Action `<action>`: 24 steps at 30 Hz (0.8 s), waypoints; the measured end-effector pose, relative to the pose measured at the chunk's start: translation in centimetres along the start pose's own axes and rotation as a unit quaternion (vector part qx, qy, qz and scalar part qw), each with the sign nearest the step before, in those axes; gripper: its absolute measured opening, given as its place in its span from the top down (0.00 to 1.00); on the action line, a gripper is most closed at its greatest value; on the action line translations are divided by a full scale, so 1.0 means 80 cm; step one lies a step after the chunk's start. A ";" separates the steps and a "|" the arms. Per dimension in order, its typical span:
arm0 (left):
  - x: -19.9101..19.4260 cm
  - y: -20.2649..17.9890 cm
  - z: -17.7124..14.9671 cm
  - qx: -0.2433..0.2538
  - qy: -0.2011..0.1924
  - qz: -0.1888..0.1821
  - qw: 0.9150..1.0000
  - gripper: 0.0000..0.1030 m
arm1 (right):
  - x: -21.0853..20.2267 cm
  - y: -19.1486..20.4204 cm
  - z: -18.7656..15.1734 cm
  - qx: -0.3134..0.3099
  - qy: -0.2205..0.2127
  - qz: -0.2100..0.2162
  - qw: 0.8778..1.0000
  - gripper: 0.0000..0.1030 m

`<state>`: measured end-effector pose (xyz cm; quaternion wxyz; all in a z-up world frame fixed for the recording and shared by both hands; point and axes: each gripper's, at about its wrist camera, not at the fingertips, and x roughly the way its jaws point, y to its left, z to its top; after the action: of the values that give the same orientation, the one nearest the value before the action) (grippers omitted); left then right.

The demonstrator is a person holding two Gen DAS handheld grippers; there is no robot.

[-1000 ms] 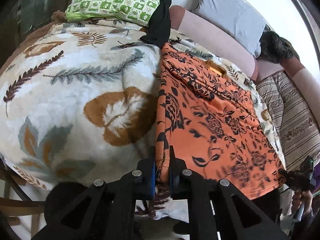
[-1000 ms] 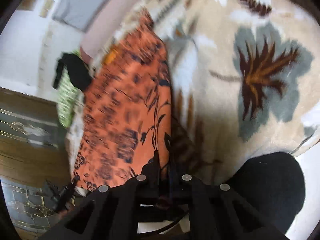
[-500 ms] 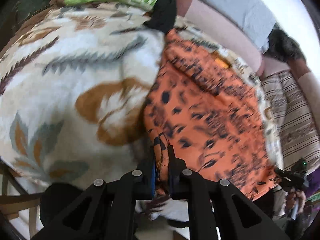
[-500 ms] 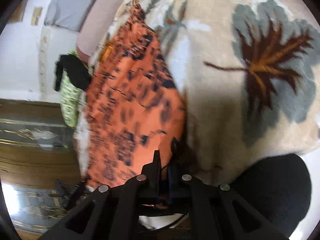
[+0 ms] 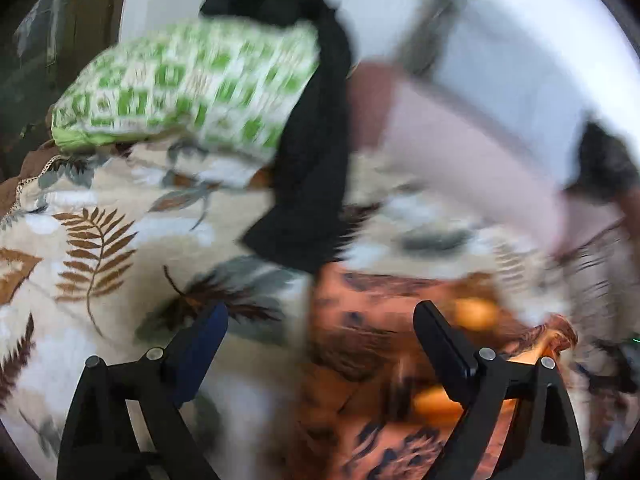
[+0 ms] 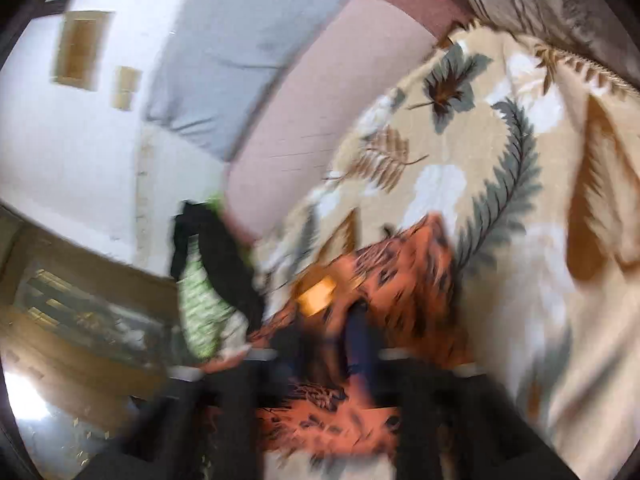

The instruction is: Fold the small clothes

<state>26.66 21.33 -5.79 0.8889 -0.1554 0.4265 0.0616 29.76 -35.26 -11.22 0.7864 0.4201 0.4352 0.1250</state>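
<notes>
Since a second ago both my grippers, left (image 5: 320,340) and right (image 6: 360,360), swept forward over the orange floral garment (image 5: 380,340), fingers opening wide, gripping nothing.

A white wall (image 6: 60,152) rises behind the leaf-patterned bedspread (image 5: 100,240) and green-checked pillow (image 5: 180,88).

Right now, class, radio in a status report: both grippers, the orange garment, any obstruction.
Left gripper opening, nothing pinched. Right gripper opening, blurred. Orange floral garment lies on leaf-print blanket. Black cloth just beyond garment's far edge.
</notes>
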 end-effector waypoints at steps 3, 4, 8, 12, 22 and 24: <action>0.012 0.015 -0.022 -0.007 0.007 -0.026 1.000 0.11 | 0.015 -0.021 -0.025 0.007 0.002 -0.022 1.000 0.19; 0.003 0.017 -0.034 0.006 -0.001 -0.027 1.000 0.11 | 0.012 -0.020 -0.039 -0.016 0.008 -0.033 0.999 0.19; -0.036 0.018 -0.088 0.050 -0.013 -0.052 0.997 0.10 | 0.019 -0.016 -0.091 -0.132 0.068 -0.108 0.983 0.19; 0.003 -0.003 -0.119 0.099 0.057 -0.068 0.991 0.10 | 0.037 -0.017 -0.101 -0.175 0.095 -0.112 0.974 0.19; -0.032 -0.061 -0.097 0.098 0.060 -0.070 0.991 0.87 | 0.047 0.036 -0.105 -0.169 0.127 -0.096 0.973 0.80; -0.086 -0.069 -0.102 0.103 0.032 -0.084 0.991 0.88 | 0.014 0.058 -0.110 -0.180 0.113 -0.079 0.974 0.81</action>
<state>17.65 13.56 -4.03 0.8882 -0.1006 0.4438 -0.0627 24.29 -26.95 -10.68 0.8023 0.2186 0.5236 0.1856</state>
